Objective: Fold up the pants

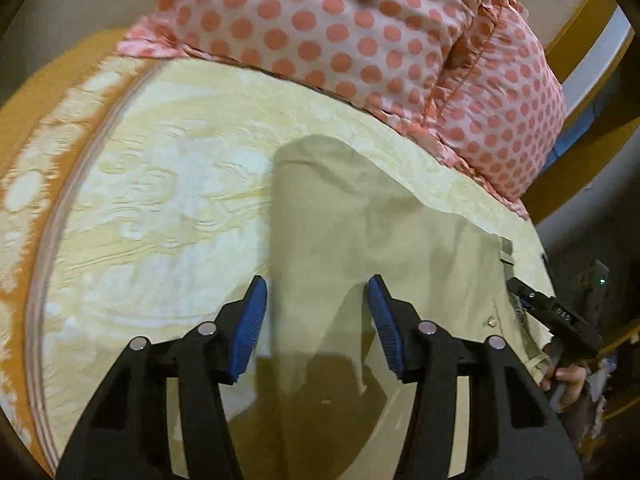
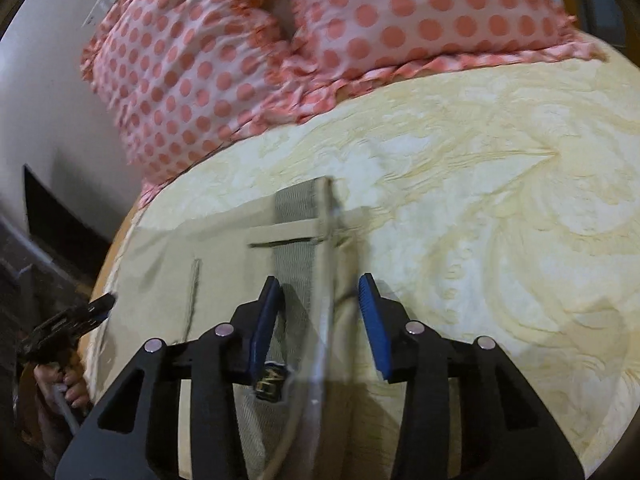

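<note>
Khaki pants (image 1: 360,232) lie spread on a cream patterned bedspread (image 1: 160,200). My left gripper (image 1: 318,300) is open, its blue pads on either side of a pant-leg edge, just above the cloth. In the right wrist view my right gripper (image 2: 320,300) is open over the waistband (image 2: 296,216) of the pants (image 2: 168,264), where a grey belt strip and a buckle (image 2: 272,384) show between the fingers. The right gripper also shows in the left wrist view (image 1: 552,312); the left one shows in the right wrist view (image 2: 80,316).
Two pink pillows with red polka dots (image 1: 380,32) (image 2: 240,48) lie at the head of the bed. The orange border of the bedspread (image 1: 36,96) runs along the left edge. A wall (image 2: 44,92) and dark furniture stand beyond the bed.
</note>
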Demonstrator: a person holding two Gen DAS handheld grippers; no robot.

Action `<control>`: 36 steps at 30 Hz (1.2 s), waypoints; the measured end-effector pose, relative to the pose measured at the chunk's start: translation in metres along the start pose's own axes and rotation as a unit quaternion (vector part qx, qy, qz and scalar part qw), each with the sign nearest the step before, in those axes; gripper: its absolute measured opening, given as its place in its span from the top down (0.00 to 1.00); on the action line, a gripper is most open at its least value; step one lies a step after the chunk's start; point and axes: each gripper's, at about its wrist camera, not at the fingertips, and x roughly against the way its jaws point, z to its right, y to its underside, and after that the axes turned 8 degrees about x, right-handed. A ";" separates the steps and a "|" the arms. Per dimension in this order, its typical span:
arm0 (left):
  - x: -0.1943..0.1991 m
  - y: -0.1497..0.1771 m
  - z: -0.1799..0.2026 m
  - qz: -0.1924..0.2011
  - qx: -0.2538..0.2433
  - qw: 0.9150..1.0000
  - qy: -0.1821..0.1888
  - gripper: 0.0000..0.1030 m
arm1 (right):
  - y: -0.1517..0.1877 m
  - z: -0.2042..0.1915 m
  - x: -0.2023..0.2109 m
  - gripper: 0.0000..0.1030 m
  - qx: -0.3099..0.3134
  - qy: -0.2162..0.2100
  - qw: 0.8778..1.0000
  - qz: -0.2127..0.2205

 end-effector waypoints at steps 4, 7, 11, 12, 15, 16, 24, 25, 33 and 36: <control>-0.014 -0.007 0.001 -0.021 0.000 1.000 0.018 0.45 | -0.003 0.002 -0.001 0.73 0.009 -0.016 1.000 -0.006; -0.018 -0.015 -0.005 -0.025 0.019 0.999 0.021 0.66 | -0.002 0.012 0.002 0.85 -0.007 -0.067 0.998 -0.005; -0.012 -0.011 0.009 -0.005 -0.011 1.000 0.014 0.86 | -0.005 0.012 0.003 0.88 -0.006 -0.087 0.996 -0.004; -0.011 -0.011 0.012 -0.001 -0.017 1.000 0.010 0.87 | -0.006 0.012 0.003 0.88 -0.010 -0.091 0.996 -0.002; -0.009 -0.023 0.018 0.003 -0.021 1.000 0.011 0.88 | -0.021 0.013 0.005 0.89 -0.024 -0.108 0.994 0.009; -0.011 -0.031 0.020 0.005 -0.020 1.000 0.010 0.88 | -0.027 0.012 0.005 0.89 -0.022 -0.108 0.994 0.012; -0.061 -0.103 0.043 0.061 -0.018 0.994 -0.088 0.71 | -0.101 0.011 -0.025 0.89 -0.009 -0.038 0.998 0.058; -0.068 -0.107 0.041 0.058 -0.013 0.991 -0.118 0.68 | -0.103 0.011 -0.035 0.88 -0.005 -0.013 0.999 0.037; -0.002 -0.085 0.047 0.122 -0.027 0.992 -0.023 0.37 | -0.079 -0.026 -0.014 0.41 0.089 0.024 0.994 0.056; -0.036 -0.068 0.057 0.044 -0.035 0.998 -0.002 0.35 | -0.071 -0.033 -0.041 0.41 0.067 -0.038 0.997 -0.017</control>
